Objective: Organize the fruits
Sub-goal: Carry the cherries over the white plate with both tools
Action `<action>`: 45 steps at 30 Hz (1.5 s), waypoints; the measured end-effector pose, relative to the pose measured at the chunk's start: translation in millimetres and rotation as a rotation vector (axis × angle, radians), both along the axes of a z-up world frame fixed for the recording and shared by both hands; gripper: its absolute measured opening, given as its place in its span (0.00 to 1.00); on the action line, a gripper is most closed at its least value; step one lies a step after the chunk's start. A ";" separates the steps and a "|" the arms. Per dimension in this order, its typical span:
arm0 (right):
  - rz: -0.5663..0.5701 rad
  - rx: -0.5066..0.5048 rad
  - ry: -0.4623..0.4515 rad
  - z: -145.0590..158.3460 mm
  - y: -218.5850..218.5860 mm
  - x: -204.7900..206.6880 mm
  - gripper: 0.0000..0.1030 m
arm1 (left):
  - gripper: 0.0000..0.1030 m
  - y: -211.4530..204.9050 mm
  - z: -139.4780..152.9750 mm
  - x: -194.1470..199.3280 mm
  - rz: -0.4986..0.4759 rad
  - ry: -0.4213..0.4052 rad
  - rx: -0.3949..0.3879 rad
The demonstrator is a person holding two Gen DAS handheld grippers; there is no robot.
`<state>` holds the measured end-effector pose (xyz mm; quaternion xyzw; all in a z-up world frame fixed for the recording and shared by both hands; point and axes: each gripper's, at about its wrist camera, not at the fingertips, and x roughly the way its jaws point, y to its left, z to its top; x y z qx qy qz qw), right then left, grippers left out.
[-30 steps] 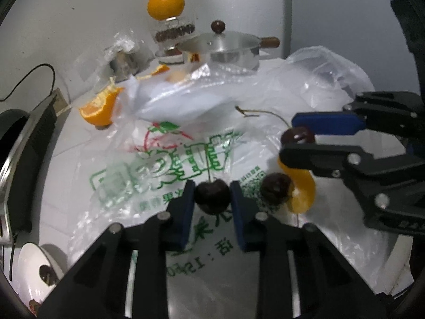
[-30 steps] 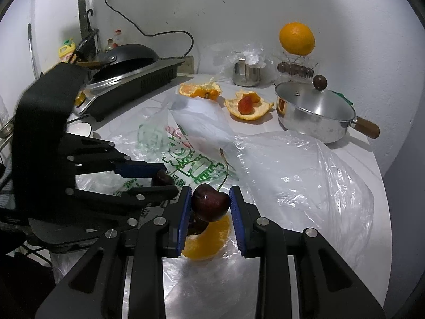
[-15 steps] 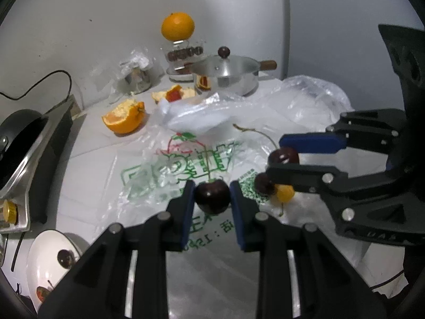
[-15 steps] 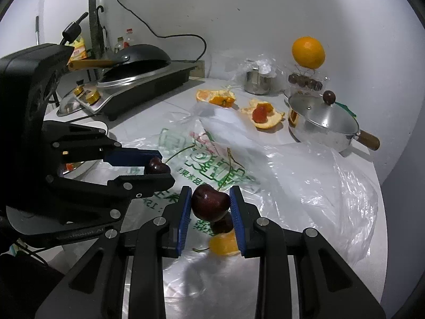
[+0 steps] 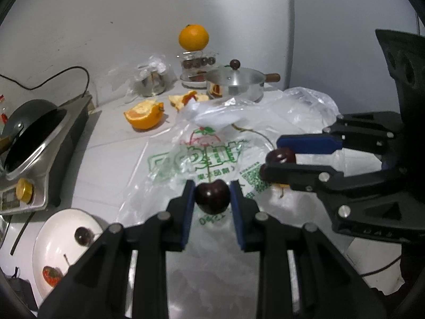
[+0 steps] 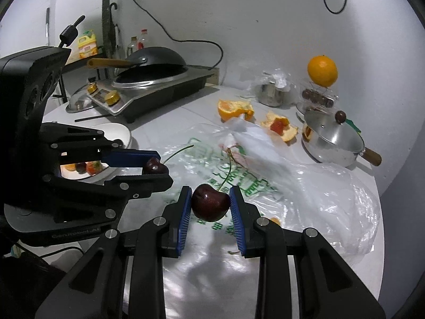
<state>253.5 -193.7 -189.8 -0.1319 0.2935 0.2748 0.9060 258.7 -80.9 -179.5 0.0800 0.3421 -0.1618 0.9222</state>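
1. The left gripper [image 5: 212,196] is shown clamped on a dark cherry [image 5: 212,196], which is held clear above the printed plastic bag [image 5: 196,159]; the cherry's stem is hidden behind the fruit in the left wrist view.
2. The right gripper [image 6: 211,204] is shown clamped on a second cherry [image 6: 211,206], whose green stem rises behind it.
3. A white plate [image 5: 53,242] is cut off in part by the left gripper's arm; one cherry and a red fruit, too small to identify, are seen on it.
4. A small orange piece [image 6: 275,221] is mostly hidden behind the right gripper's finger.
5. Green characters are printed on the bag, but they are too distorted to be read; a code square is visible beside them.
6. "GenRobot.AI" is embossed faintly on the left gripper's body as seen from the right wrist.
7. A yellow bottle label [image 6: 86,47] by the wall is too small to be read.
8. The contents of the lidded steel pot [image 6: 332,141] are hidden.
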 end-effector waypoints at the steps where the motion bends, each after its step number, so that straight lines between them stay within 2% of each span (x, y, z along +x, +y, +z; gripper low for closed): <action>1: 0.005 -0.003 0.000 0.1 4.4 -1.8 0.30 | 0.26 2.6 0.9 -2.6 0.002 -0.002 -0.003; 11: 0.048 -0.030 -0.009 3.8 43.0 -14.6 0.30 | 0.26 48.6 8.5 -28.1 0.059 -0.033 -0.077; 24: 0.102 -0.068 -0.010 3.0 96.9 -23.3 0.30 | 0.26 107.8 4.9 -48.2 0.135 -0.042 -0.129; 45: 0.196 -0.118 0.021 -9.8 170.2 -14.8 0.30 | 0.26 197.1 -11.9 -57.9 0.277 -0.042 -0.157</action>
